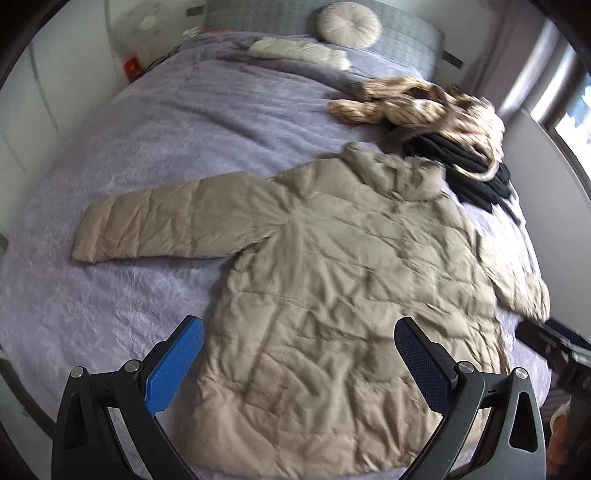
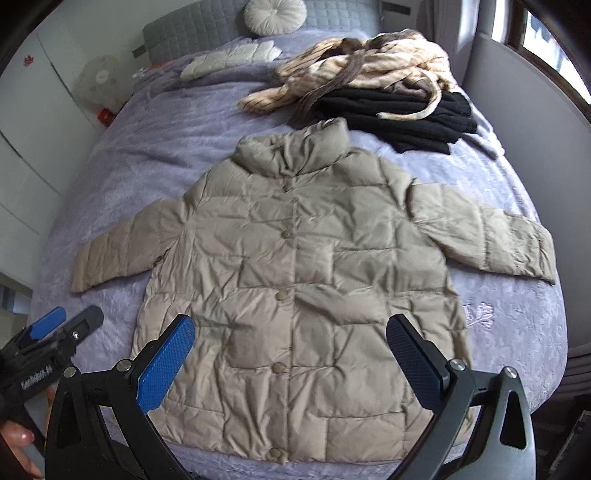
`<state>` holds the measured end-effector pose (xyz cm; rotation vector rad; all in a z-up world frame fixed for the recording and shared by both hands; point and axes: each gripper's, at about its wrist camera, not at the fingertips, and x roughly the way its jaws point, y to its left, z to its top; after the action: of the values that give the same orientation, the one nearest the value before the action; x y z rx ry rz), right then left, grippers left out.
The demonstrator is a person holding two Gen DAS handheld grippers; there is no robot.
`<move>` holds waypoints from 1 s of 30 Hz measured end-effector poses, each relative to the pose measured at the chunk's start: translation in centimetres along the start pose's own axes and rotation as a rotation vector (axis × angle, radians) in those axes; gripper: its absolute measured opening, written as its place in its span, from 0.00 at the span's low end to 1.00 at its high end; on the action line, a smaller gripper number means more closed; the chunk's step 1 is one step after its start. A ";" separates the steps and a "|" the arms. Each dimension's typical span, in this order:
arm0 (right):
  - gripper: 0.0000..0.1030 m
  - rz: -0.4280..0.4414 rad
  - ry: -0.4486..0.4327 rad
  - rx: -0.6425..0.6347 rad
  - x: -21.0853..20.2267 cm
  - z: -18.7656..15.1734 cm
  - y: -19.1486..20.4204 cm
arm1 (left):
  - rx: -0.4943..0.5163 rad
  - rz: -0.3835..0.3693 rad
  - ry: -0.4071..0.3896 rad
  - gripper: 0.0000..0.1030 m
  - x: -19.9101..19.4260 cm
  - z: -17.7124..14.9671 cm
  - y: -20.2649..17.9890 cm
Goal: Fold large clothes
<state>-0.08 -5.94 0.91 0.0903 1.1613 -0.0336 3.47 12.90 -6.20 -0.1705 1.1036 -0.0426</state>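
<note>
Jacket [image 1: 332, 295], puffy and tan, lies flat on the purple bed [image 1: 166, 147] in the left wrist view, and the left hand-held gripper [image 1: 299, 363] hangs above its bottom edge, wide open and holding nothing. In the right wrist view the right hand-held gripper [image 2: 290, 360] is wide open and empty too, over the jacket's buttoned front, with a striped and black clothes pile [image 2: 369, 88] beyond the collar.

A wide bed covered in a lavender plush blanket [image 2: 155, 147] fills the room. At its far end stands a grey quilted headboard [image 2: 184, 35] with a round cream pleated cushion [image 2: 275, 14] against it. White panelled walls [image 2: 26, 122] run left; daylight enters a window [image 2: 554, 40] at right.
</note>
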 end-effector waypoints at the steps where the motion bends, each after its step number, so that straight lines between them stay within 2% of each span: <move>1: 1.00 0.007 0.009 -0.013 0.6 0.0 0.9 | -0.023 0.001 -0.002 1.00 0.7 0.1 1.3; 5: 1.00 0.040 0.046 -0.057 3.6 0.0 4.2 | -0.133 -0.023 -0.003 1.00 4.4 1.1 7.5; 11: 1.00 0.151 0.104 -0.122 10.0 0.1 8.5 | -0.318 -0.074 -0.033 1.00 11.3 3.0 17.5; 16: 1.00 0.168 0.198 -0.110 14.6 0.8 10.8 | -0.483 -0.116 -0.015 1.00 17.5 4.4 24.7; 19: 1.00 0.179 0.188 -0.103 16.4 1.5 11.7 | -0.528 -0.120 -0.027 1.00 19.8 5.3 27.4; 21: 1.00 0.152 0.178 -0.075 17.4 2.1 12.4 | -0.585 -0.122 -0.032 1.00 20.9 5.8 29.3; 23: 1.00 0.176 0.168 -0.075 18.2 3.1 13.1 | -0.649 -0.134 -0.063 1.00 21.5 6.2 31.0; 25: 1.00 0.204 0.158 -0.073 18.8 4.3 13.6 | -0.694 -0.115 -0.101 1.00 21.5 6.6 32.2; 26: 1.00 0.215 0.150 -0.074 19.4 4.9 14.0 | -0.712 -0.093 -0.118 0.93 21.5 6.8 32.7; 27: 1.00 0.223 0.145 -0.075 20.1 5.5 14.5 | -0.722 -0.070 -0.124 0.75 21.6 6.9 33.1; 28: 1.00 0.238 0.138 -0.072 20.8 6.2 15.0 | -0.722 -0.051 -0.119 0.61 21.6 6.8 33.2; 29: 1.00 0.249 0.133 -0.066 21.4 6.7 15.4 | -0.714 -0.047 -0.116 0.31 21.7 7.0 33.5; 30: 1.00 0.264 0.126 -0.059 22.0 7.2 15.9 | -0.702 -0.090 -0.124 0.09 21.8 7.3 34.0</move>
<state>16.48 9.73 -15.60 0.1949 1.2673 0.2426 18.11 44.67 -27.68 -0.8401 0.9496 0.2752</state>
